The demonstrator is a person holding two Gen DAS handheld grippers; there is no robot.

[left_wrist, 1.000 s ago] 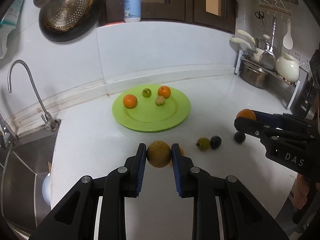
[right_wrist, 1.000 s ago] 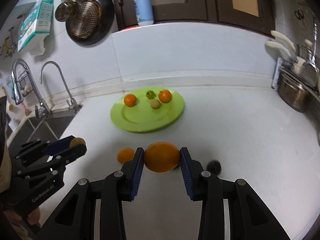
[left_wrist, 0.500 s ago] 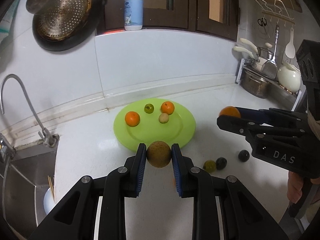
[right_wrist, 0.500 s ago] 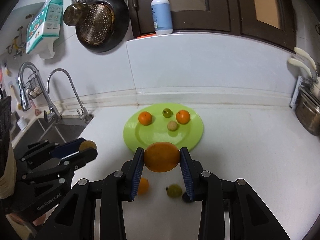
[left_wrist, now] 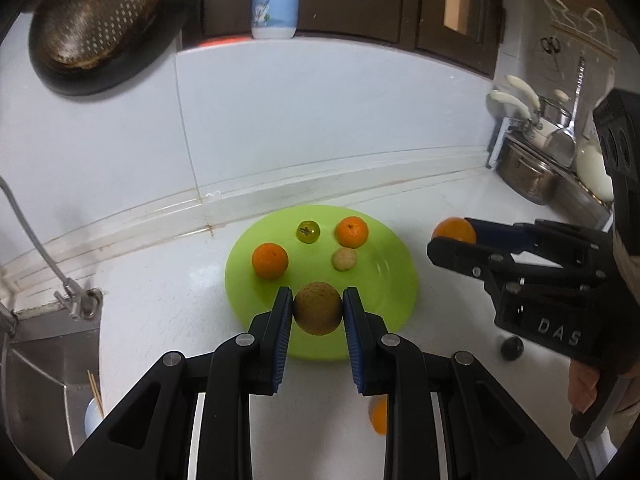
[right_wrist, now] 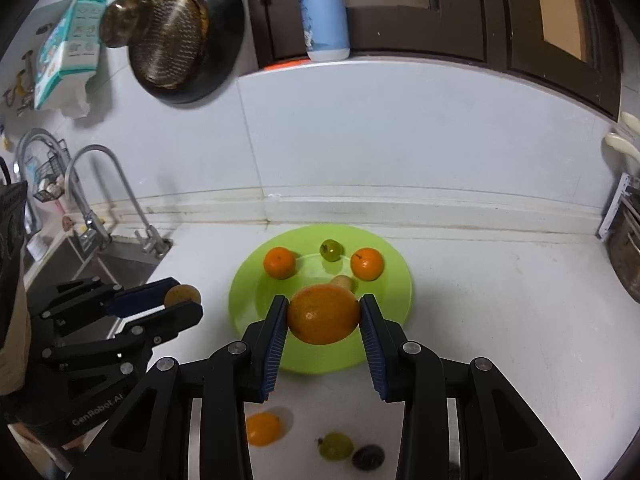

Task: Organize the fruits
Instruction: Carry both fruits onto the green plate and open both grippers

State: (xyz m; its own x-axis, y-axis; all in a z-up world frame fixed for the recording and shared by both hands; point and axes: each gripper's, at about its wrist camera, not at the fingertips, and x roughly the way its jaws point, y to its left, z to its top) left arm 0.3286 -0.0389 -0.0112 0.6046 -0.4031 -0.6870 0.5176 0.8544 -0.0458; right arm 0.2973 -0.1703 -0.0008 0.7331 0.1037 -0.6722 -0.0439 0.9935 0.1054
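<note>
1. At my far left, beyond the left gripper [left_wrist: 318,314], I see the sink [right_wrist: 100,264] with its faucet [right_wrist: 116,196], and a dark pan [left_wrist: 96,28] hanging on the wall above.
2. My left gripper's jaws pinch a brownish round fruit [left_wrist: 318,308], both blue pads touching its sides. It hangs over the near edge of the green plate [left_wrist: 384,296].
3. Ahead of those jaws, four fruits lie on the plate: a left orange [left_wrist: 270,260], a small green fruit [left_wrist: 307,231], a right orange [left_wrist: 351,232] and a small tan fruit [left_wrist: 344,259] just in front of it.
4. Below and right of the left jaws, a small orange fruit [left_wrist: 379,420] sits on the counter [left_wrist: 168,312], partly hidden by the gripper's frame.
5. My right gripper [right_wrist: 324,320] has its jaws closed on a large orange [right_wrist: 324,314], held over the near half of the plate. In the left wrist view this gripper sits right of the plate.
6. Under and behind the right jaws, three fruits lie on the counter: the small orange one, a yellow-green one [right_wrist: 336,445] and a dark one [right_wrist: 368,457] just beside it.
7. A dark round fruit [left_wrist: 512,347] lies on the counter under the right gripper's body.
8. At far right, pots and utensils [left_wrist: 532,168] stand by the wall.
</note>
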